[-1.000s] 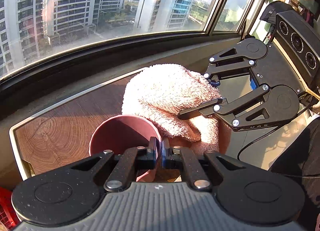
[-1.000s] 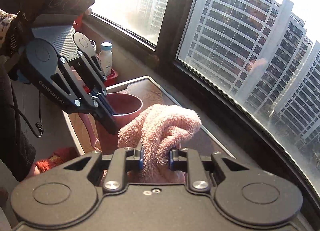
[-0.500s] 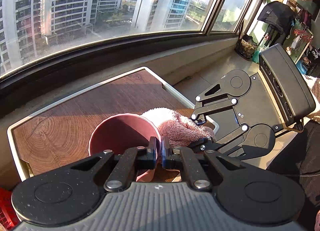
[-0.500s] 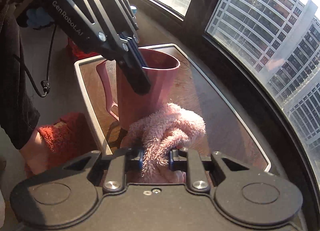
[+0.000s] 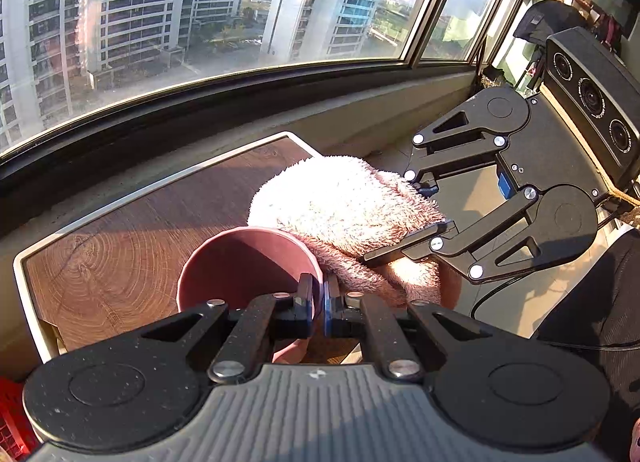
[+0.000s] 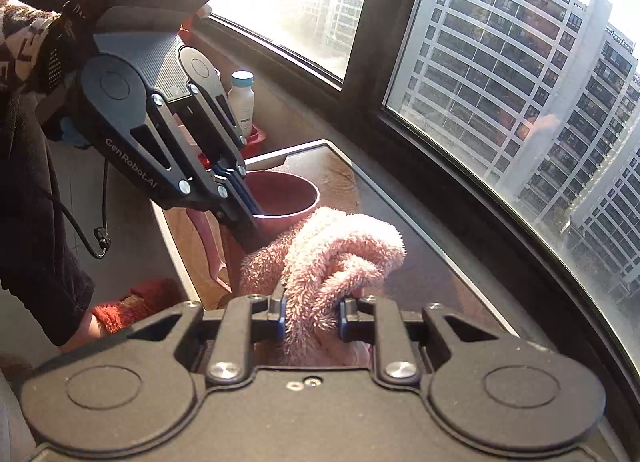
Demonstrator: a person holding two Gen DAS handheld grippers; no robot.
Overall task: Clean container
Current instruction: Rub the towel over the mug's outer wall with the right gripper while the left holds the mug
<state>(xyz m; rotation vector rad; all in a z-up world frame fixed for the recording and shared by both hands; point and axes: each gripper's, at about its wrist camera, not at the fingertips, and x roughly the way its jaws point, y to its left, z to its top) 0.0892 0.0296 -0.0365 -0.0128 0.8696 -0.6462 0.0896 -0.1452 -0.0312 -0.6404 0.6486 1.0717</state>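
A dark pink container [image 5: 240, 266] with a side handle [image 6: 204, 229] stands upright on a wood-grain tray table [image 5: 100, 262]. My left gripper [image 5: 316, 296] is shut on the near rim of the container, one finger inside and one outside. In the right wrist view the left gripper [image 6: 250, 207] pinches the rim of the container [image 6: 284, 193] from the left. My right gripper [image 6: 312, 304] is shut on a fluffy pink cloth [image 6: 340, 246]. The cloth [image 5: 344, 201] bulges against the container's right outer side at rim height, with the right gripper [image 5: 394, 217] behind it.
The table has a white raised rim [image 5: 18, 262] and sits against a window sill [image 5: 160, 149]. A white bottle [image 6: 242, 101] stands in a red basket [image 6: 256, 135] past the table. A red cloth [image 6: 136, 298] and a person's sleeve [image 6: 24, 41] are at left.
The cloth dropped beside the container's lower wall half a second ago and has come back up to rim height. The left gripper has kept its hold on the rim.
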